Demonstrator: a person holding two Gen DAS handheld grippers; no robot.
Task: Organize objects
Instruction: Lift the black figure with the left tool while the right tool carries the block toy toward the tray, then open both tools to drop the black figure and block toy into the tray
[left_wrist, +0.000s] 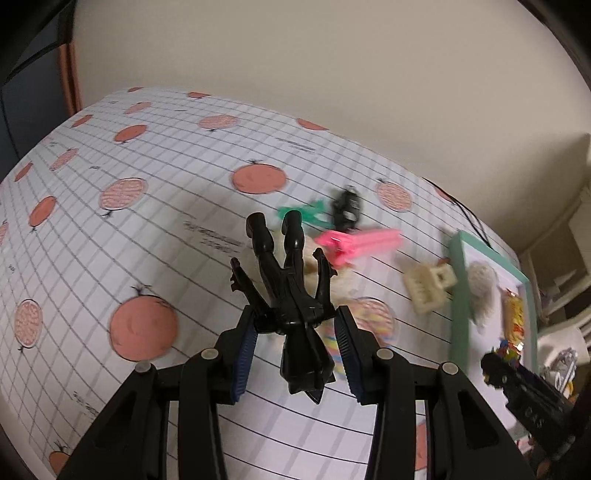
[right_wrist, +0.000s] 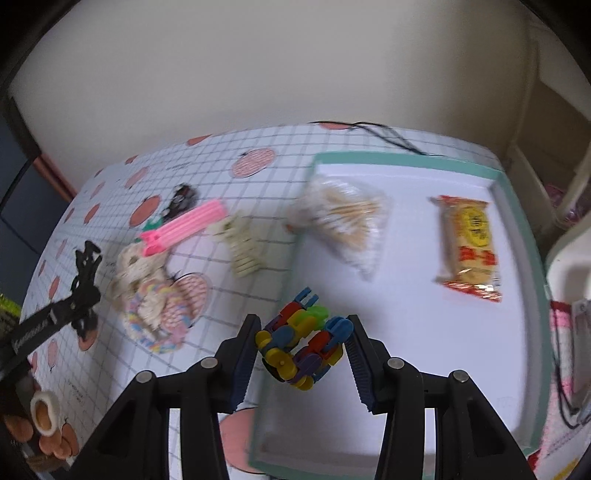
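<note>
My left gripper (left_wrist: 297, 332) is shut on a black action figure (left_wrist: 288, 280), held upside down above the table with its legs pointing away. My right gripper (right_wrist: 303, 350) is shut on a colourful toy of linked plastic pieces (right_wrist: 303, 339), over the left rim of a white tray with a teal edge (right_wrist: 406, 158). Inside the tray lie a clear bag of pale snacks (right_wrist: 343, 225) and a yellow and red snack packet (right_wrist: 471, 243). The right wrist view also shows the figure (right_wrist: 86, 266) at the far left.
Loose on the peach-print tablecloth (right_wrist: 258, 162) lie a pink clip (right_wrist: 184, 229), a cream hair claw (right_wrist: 243, 247), a small black item (right_wrist: 183, 197), a green piece (left_wrist: 303, 212) and a pastel plush heap (right_wrist: 147, 295). A black cable (right_wrist: 388, 136) runs along the back edge. A tape roll (right_wrist: 42, 410) sits front left.
</note>
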